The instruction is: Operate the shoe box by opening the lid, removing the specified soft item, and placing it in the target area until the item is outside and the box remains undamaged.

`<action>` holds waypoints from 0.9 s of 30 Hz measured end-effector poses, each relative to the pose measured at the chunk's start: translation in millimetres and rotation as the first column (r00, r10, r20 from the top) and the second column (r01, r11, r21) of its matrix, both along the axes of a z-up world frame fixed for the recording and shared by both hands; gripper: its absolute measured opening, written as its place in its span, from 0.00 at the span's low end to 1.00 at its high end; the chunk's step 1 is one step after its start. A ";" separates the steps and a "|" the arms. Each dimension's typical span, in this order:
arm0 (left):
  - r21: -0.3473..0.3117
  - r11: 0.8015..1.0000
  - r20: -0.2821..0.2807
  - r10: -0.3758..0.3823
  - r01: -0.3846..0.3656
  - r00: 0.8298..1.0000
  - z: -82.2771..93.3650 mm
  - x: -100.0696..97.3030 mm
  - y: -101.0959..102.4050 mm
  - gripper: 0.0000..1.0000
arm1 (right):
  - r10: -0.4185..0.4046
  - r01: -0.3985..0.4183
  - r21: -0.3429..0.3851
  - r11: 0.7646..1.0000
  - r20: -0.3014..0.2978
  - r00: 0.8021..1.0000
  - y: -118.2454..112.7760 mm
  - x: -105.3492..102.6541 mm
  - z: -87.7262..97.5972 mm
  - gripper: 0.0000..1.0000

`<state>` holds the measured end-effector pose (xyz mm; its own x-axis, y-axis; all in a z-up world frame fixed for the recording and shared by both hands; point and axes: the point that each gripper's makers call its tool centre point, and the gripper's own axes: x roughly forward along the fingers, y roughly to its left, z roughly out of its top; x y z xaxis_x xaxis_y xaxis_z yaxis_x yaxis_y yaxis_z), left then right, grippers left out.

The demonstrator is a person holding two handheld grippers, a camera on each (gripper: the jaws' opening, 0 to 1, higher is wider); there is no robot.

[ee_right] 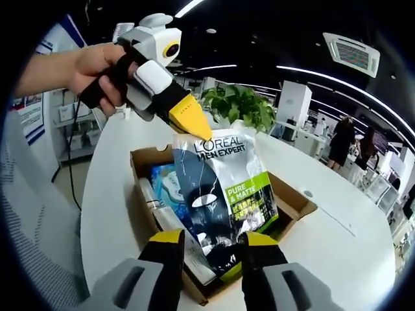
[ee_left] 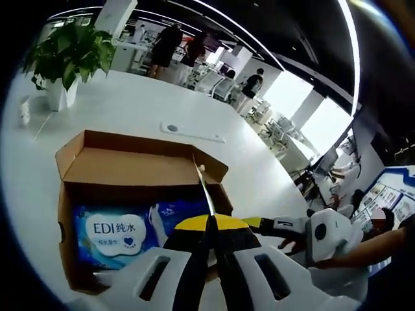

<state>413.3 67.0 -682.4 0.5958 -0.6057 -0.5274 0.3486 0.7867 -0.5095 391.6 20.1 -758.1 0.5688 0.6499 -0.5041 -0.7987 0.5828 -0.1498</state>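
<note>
Pouch [ee_right: 224, 194] held upright over box [ee_right: 292, 207] | top edge pinched shut by left gripper [ee_right: 194, 126] | right gripper [ee_right: 214, 249] open around its bottom, nearer.

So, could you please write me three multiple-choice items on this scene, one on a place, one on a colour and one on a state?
1. Where does the potted plant stand?
A. on the white table
B. inside the box
C. on the floor

2. What colour is the band on the pouch?
A. red
B. green
C. purple

3. How is the cardboard box?
A. taped shut
B. crushed flat
C. open

Answers: 1 A, the pot sits on the tabletop beyond the box. 2 B, a green strip reads PURE & MATTE. 3 C, its flaps stand up and a blue pack shows inside, while the left gripper pinches the pouch's top.
</note>
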 end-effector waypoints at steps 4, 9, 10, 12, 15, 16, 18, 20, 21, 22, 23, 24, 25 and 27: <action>0.008 1.000 0.001 0.001 -0.001 1.000 -0.6 -0.1 0.0 0.00 | 0.025 -0.025 -0.026 0.999 -0.004 1.000 5.4 -1.6 -5.7 0.24; 0.018 1.000 -0.002 -0.010 0.010 1.000 -2.9 -1.0 0.3 0.00 | 0.016 -0.016 -0.034 0.999 0.003 1.000 4.4 2.4 -5.0 0.15; 0.022 1.000 -0.002 -0.011 0.011 1.000 -3.7 -0.8 0.8 0.00 | 0.017 -0.018 -0.029 0.999 -0.007 1.000 5.3 1.6 -5.5 0.15; 0.037 0.999 -0.002 -0.018 0.018 1.000 -6.4 -1.0 1.6 0.00 | 0.025 -0.025 -0.038 0.999 0.000 1.000 5.4 1.1 -5.6 0.12; 0.060 0.998 0.006 -0.022 0.022 1.000 -9.6 -0.6 3.3 0.00 | 0.032 -0.032 -0.038 0.999 0.013 0.999 6.0 -1.3 -3.4 0.02; 0.057 0.998 0.004 -0.020 0.019 1.000 -10.3 -0.4 3.5 0.00 | 0.032 -0.032 -0.037 0.999 0.012 0.999 6.3 -1.3 -3.3 0.01; 0.047 0.999 -0.004 -0.016 0.016 1.000 -11.2 0.1 3.6 0.00 | 0.029 -0.029 -0.038 0.999 0.012 0.999 6.3 -1.3 -3.5 0.00; 0.055 0.998 -0.006 -0.015 0.015 1.000 -12.8 0.2 4.3 0.00 | 0.027 -0.026 -0.035 0.999 0.010 1.000 6.9 -1.7 -3.3 0.00; 0.061 0.998 -0.007 -0.016 0.016 1.000 -14.3 0.1 4.3 0.00 | 0.027 -0.027 -0.036 0.999 0.010 1.000 7.1 -2.1 -3.3 0.00; 0.067 0.998 -0.013 -0.019 0.020 1.000 -16.8 -1.2 3.3 0.00 | 0.031 -0.030 -0.037 0.999 0.008 0.999 7.8 -2.9 -3.7 0.00; 0.071 0.997 -0.021 -0.028 0.029 0.999 -19.1 -2.9 1.3 0.01 | 0.032 -0.032 -0.033 0.999 0.004 0.999 8.8 -4.0 -3.9 0.00; 0.078 0.996 -0.034 -0.040 0.043 0.999 -22.1 -5.6 -0.8 0.02 | 0.032 -0.032 -0.037 0.999 0.003 0.999 9.1 -4.6 -4.2 0.00; 0.104 0.993 -0.024 -0.049 0.051 0.999 -24.4 -6.5 -1.6 0.00 | 0.031 -0.031 -0.037 0.999 0.001 1.000 9.3 -5.0 -4.5 0.00; 0.115 0.992 -0.002 -0.045 0.045 0.999 -22.2 -6.0 -1.9 0.00 | 0.026 -0.026 -0.031 0.999 -0.003 1.000 8.8 -5.0 -4.1 0.00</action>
<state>407.3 65.1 -704.5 0.5701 -0.5672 -0.5944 0.3853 0.8235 -0.4164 386.7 29.0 -762.2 0.5508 0.6484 -0.5256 -0.8137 0.5572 -0.1654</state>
